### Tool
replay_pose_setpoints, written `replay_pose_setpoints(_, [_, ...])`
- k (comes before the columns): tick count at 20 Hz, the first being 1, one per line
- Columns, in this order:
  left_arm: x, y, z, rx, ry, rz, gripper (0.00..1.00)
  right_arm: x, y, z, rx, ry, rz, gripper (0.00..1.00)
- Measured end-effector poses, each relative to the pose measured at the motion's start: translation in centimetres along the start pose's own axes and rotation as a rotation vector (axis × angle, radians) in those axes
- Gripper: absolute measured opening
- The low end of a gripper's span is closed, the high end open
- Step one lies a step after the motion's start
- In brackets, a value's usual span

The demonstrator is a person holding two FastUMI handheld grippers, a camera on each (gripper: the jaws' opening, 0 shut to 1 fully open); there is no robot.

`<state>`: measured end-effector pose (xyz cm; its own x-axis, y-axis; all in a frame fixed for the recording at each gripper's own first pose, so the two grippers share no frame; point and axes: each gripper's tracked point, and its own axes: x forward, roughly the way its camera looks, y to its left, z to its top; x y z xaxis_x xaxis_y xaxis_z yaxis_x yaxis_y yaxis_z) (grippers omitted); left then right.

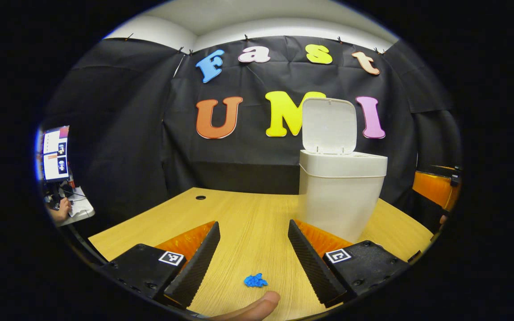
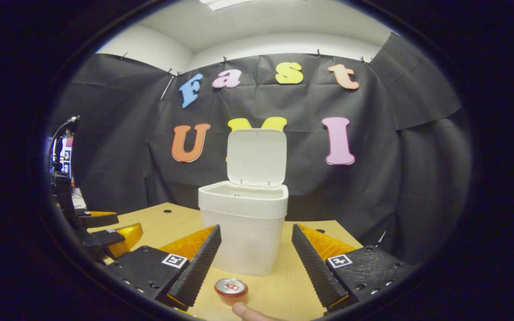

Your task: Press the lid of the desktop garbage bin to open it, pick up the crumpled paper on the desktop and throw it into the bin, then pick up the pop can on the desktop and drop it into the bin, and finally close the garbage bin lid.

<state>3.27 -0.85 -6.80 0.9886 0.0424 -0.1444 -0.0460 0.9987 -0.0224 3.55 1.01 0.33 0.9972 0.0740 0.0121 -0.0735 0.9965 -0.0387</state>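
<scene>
Bin: the white desktop garbage bin (image 2: 243, 232) stands upright on the wooden desktop (image 1: 248, 214), with no writing or brand legible on it.
Lid: the bin's lid (image 2: 257, 157) is swung up and stands open at the back of the rim.
Paper: a small blue crumpled paper (image 1: 255, 280) lies on the desktop between the left gripper's fingers, touching neither.
Can: the pop can (image 2: 231, 289) stands upright just in front of the bin, its silver top and red side showing; any label is too small to read.
Left gripper (image 1: 253, 258): fingers spread wide apart, holding nothing.
Right gripper (image 2: 254, 263): fingers spread wide apart, holding nothing, with the can low between them.
Markers: each gripper carries small square black-and-white coded tags (image 1: 171, 257).
Person: a fingertip (image 1: 261, 304) shows at the bottom edge of the left gripper view.
</scene>
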Motion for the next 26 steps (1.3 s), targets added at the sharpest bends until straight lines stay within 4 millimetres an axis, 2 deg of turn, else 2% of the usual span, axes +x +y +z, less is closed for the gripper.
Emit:
replay_pose_setpoints(2, [0.4,-1.3,-2.7,-0.015,0.086,-0.072,0.98,-1.2,0.1,-0.6,0.049,-0.013,0.039,0.97])
replay_pose_setpoints(4, [0.7,-1.1,-5.4,0.010,0.168,-0.072,0.97,-1.3,-0.3,-0.5,0.050,-0.019,0.027,0.97])
replay_pose_setpoints(6, [1.4,-0.7,-7.8,0.079,0.236,-0.061,0.98,-1.3,0.2,-0.7,0.034,-0.029,0.015,0.97])
replay_pose_setpoints(9, [2.5,-1.2,-11.9,0.081,0.390,-0.113,0.97,-0.8,2.1,-4.1,0.062,0.066,0.036,0.96])
replay_pose_setpoints(10, [2.2,-1.3,-12.5,0.058,0.424,-0.123,0.92,-0.9,2.6,-4.8,0.082,0.093,0.046,0.96])
replay_pose_setpoints(12, [1.9,-1.3,-13.1,0.042,0.454,-0.134,0.90,-1.1,3.6,-5.7,0.078,0.127,0.067,0.96])
replay_pose_setpoints(13, [1.9,-1.0,-13.2,0.044,0.462,-0.125,0.89,-1.0,3.3,-6.5,0.054,0.140,0.056,0.93])
replay_pose_setpoints(14, [2.2,-0.9,-13.6,0.043,0.471,-0.122,0.93,-1.1,3.2,-7.1,0.036,0.151,0.045,0.96])
replay_pose_setpoints(16, [2.4,-0.6,-14.4,0.026,0.506,-0.127,0.87,-1.3,3.4,-8.5,0.030,0.183,0.043,0.96])
replay_pose_setpoints(17, [2.5,-0.6,-14.8,0.015,0.525,-0.130,0.86,-1.4,3.5,-9.4,0.033,0.204,0.048,0.94])
replay_pose_setpoints(19, [2.6,-0.4,-15.5,0.016,0.538,-0.127,0.84,-1.3,4.3,-11.1,0.069,0.250,0.053,0.96])
replay_pose_setpoints(22, [2.7,-0.7,-15.9,0.018,0.559,-0.137,0.76,-1.1,6.7,-13.8,0.091,0.315,0.073,0.96])
replay_pose_setpoints(25, [2.8,-0.8,-15.5,0.029,0.566,-0.139,0.67,-0.7,6.8,-15.0,0.017,0.329,0.052,0.96])
replay_pose_setpoints(26, [3.0,-0.6,-15.2,0.028,0.565,-0.129,0.70,-0.6,6.7,-15.1,0.021,0.333,0.054,0.96])
